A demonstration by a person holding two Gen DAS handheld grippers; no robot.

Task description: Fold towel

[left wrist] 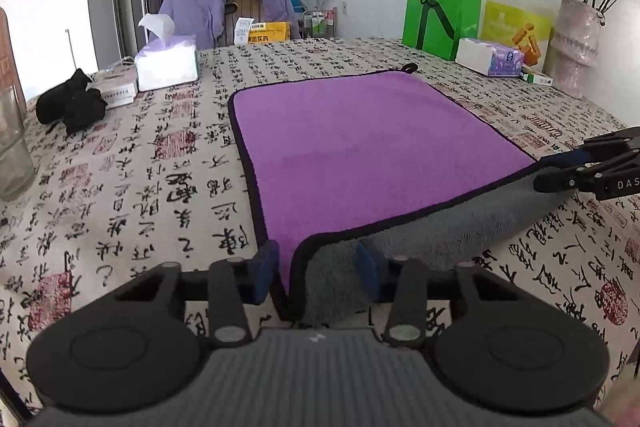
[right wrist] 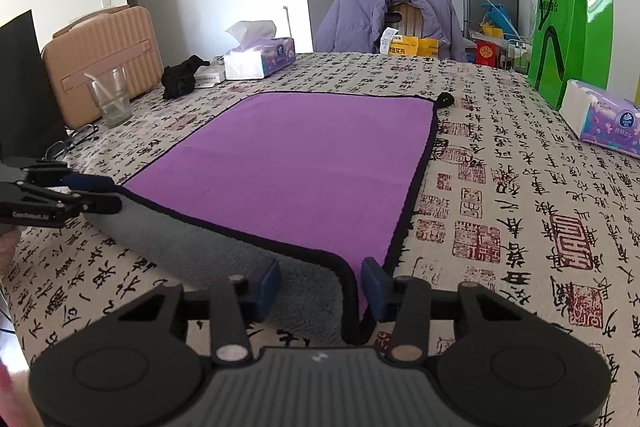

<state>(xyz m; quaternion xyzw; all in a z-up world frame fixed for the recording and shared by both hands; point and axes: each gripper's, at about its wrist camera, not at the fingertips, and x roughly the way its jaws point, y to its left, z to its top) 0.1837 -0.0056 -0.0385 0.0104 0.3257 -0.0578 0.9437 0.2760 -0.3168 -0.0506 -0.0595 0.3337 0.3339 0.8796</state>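
A purple towel (left wrist: 360, 147) with black trim and a grey underside lies flat on the calligraphy-print tablecloth (left wrist: 140, 187). Its near edge is lifted and curled, showing grey. My left gripper (left wrist: 318, 267) has its blue pads either side of the near left corner, a gap still showing. My right gripper (right wrist: 320, 283) straddles the near right corner of the towel (right wrist: 300, 167) the same way. Each gripper also shows in the other view, at the towel's edge: the right one (left wrist: 560, 171), the left one (right wrist: 92, 193).
A tissue box (left wrist: 166, 61), black cloth (left wrist: 72, 105) and a glass (left wrist: 12, 147) stand at the left. A green bag (left wrist: 440, 3), a tissue pack (left wrist: 490, 57) and a vase (left wrist: 574, 47) stand at the far right. A beige case (right wrist: 104, 63) lies beside the table's left side.
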